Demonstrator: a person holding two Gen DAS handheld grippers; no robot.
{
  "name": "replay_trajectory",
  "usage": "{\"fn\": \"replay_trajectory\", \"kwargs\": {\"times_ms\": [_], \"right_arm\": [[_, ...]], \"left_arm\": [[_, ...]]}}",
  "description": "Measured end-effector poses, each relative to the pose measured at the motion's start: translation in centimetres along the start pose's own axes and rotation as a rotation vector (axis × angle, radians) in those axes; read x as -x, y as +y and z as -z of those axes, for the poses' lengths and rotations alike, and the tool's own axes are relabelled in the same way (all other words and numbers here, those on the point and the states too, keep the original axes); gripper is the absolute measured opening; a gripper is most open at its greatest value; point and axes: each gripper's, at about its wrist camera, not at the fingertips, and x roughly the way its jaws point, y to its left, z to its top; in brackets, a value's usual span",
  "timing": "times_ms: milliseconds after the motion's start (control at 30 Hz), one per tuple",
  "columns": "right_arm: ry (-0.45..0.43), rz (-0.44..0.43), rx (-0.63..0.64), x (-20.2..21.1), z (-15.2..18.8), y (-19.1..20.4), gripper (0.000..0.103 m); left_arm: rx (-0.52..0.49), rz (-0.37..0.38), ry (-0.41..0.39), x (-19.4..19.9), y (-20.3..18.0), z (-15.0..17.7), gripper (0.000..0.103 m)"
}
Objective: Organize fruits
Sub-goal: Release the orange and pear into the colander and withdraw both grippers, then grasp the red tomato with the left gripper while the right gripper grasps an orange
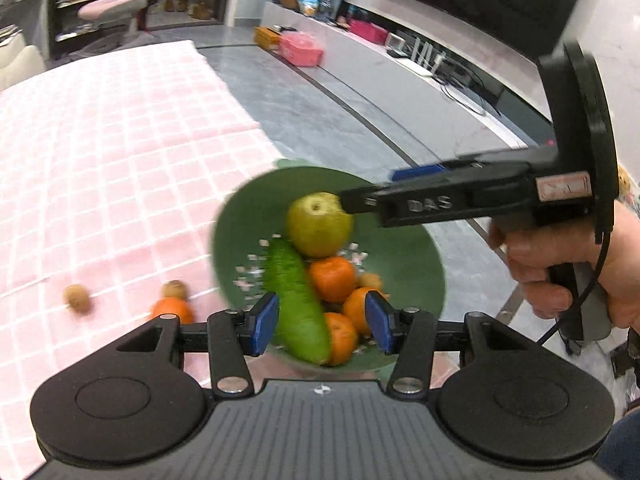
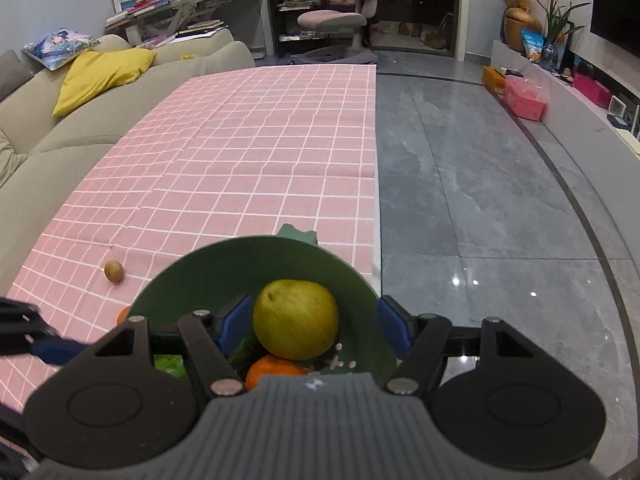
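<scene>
I see a yellow-green pear [image 2: 295,319], round and smooth with a small dark stem end up, sitting on top of the pile in the green bowl [image 2: 224,264] at the near right edge of the counter [image 2: 248,152]. My right claw [image 2: 312,330] is spread wide around the pear, its blue pads [image 2: 234,320] clear of the skin on both sides, gripping nothing. Under the pear lie a bumpy green cucumber [image 1: 298,304] and several oranges [image 1: 333,278]. My left claw [image 1: 322,322] hangs released over the bowl's near side. On the pink checked cloth left of the bowl lie two brown kiwis [image 1: 78,298] and another orange [image 1: 172,310].
</scene>
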Motion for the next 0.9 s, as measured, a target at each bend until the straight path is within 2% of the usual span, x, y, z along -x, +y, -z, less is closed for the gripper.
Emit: {"fn": "replay_trajectory", "kwargs": {"times_ms": [167, 367, 533, 733, 900], "right_arm": [[-0.004, 0.006, -0.012, 1.0, -0.2, 1.2, 0.066], [-0.032, -0.022, 0.028, 2.1, -0.4, 4.1, 0.065], [-0.041, -0.044, 0.050, 2.3, -0.3, 6.9, 0.065], [-0.020, -0.074, 0.122, 1.7, 0.1, 10.1, 0.064], [-0.001, -0.102, 0.153, 0.7, -0.3, 11.7, 0.055]], "left_arm": [[0.037, -0.054, -0.016, 2.5, 3.2, 1.2, 0.059], [0.046, -0.152, -0.008, 4.6, 7.0, 3.0, 0.059], [0.086, -0.168, -0.034, 5.2, 8.8, 3.5, 0.059], [0.079, -0.190, -0.005, 4.1, 10.0, 4.5, 0.059], [0.031, -0.159, 0.011, 2.4, 9.5, 5.1, 0.059]]}}
